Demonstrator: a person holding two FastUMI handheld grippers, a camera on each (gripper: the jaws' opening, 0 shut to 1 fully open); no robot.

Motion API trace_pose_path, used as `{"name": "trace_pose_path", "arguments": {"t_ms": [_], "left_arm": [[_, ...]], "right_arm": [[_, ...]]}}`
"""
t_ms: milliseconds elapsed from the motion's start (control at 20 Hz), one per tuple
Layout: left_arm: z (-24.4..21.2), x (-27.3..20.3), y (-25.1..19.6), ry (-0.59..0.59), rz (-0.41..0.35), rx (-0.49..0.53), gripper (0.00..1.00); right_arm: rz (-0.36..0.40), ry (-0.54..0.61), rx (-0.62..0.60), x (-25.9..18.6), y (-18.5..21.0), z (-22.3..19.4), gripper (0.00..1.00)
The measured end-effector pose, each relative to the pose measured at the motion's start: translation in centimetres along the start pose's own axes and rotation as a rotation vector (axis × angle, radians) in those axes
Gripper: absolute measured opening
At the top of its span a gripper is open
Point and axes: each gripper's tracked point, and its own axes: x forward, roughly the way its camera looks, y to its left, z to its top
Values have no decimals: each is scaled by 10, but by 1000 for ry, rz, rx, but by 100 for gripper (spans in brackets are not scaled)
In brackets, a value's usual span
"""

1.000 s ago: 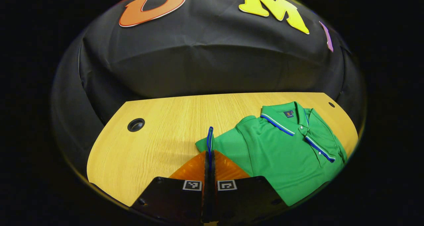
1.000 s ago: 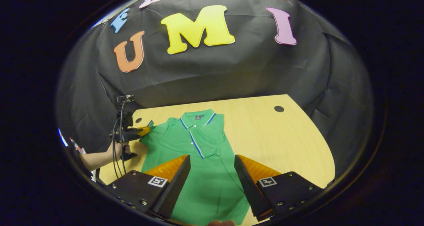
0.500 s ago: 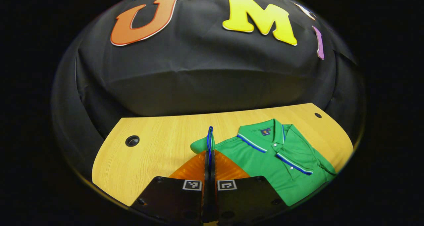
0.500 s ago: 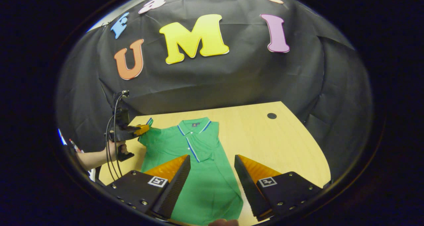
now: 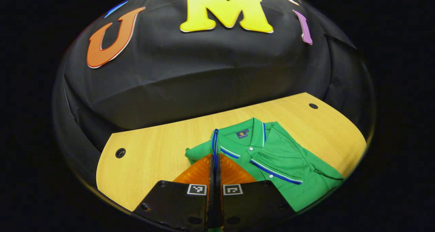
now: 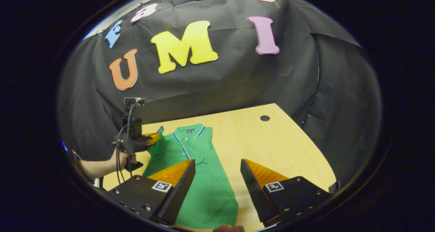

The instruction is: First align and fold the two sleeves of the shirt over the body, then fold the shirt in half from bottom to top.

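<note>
A green polo shirt (image 5: 282,157) (image 6: 200,181) with blue-and-white trim lies face up on the wooden table (image 5: 153,157). Its right sleeve (image 5: 316,164) lies folded over the chest. My left gripper (image 5: 214,154) is shut on the blue-edged cuff of the left sleeve (image 5: 198,152) and holds it lifted over the shoulder, near the collar (image 5: 243,137). In the right gripper view the left gripper (image 6: 154,138) is at the shirt's upper left, held by a hand (image 6: 122,155). My right gripper (image 6: 217,167) stands open above the lower part of the shirt, nothing between its fingers.
The table has round cable holes (image 5: 120,153) (image 5: 313,106) (image 6: 264,118) near its far corners. Black cloth walls close in behind and to both sides. Bare wood (image 6: 272,147) lies to the right of the shirt.
My left gripper has carried the sleeve cuff up and inward toward the collar. The right gripper has drifted back and to the right, still open.
</note>
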Motion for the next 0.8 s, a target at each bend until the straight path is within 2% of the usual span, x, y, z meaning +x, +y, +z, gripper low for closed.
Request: {"name": "trace_pose_path", "arguments": {"t_ms": [100, 200, 250, 300, 500, 700, 800], "left_arm": [[-13, 8, -19, 18, -19, 20, 4], [-29, 13, -36, 56, -36, 16, 9], [-32, 12, -40, 59, -37, 11, 19], [-30, 8, -43, 52, -40, -2, 38], [-26, -21, -32, 26, 9, -60, 100], [-27, -75, -6, -1, 72, -121, 99], [-32, -105, 1, -8, 77, -135, 99]], "right_arm": [[-11, 4, -1, 0, -8, -3, 84], [-11, 23, 7, 3, -14, -8, 84], [-9, 34, 10, 4, -15, -11, 84], [-5, 39, 11, 7, -15, -11, 84], [40, 44, -41, 14, -1, -10, 84], [102, 43, -147, 23, 21, -14, 84], [134, 51, -208, 26, 32, -20, 84]]}}
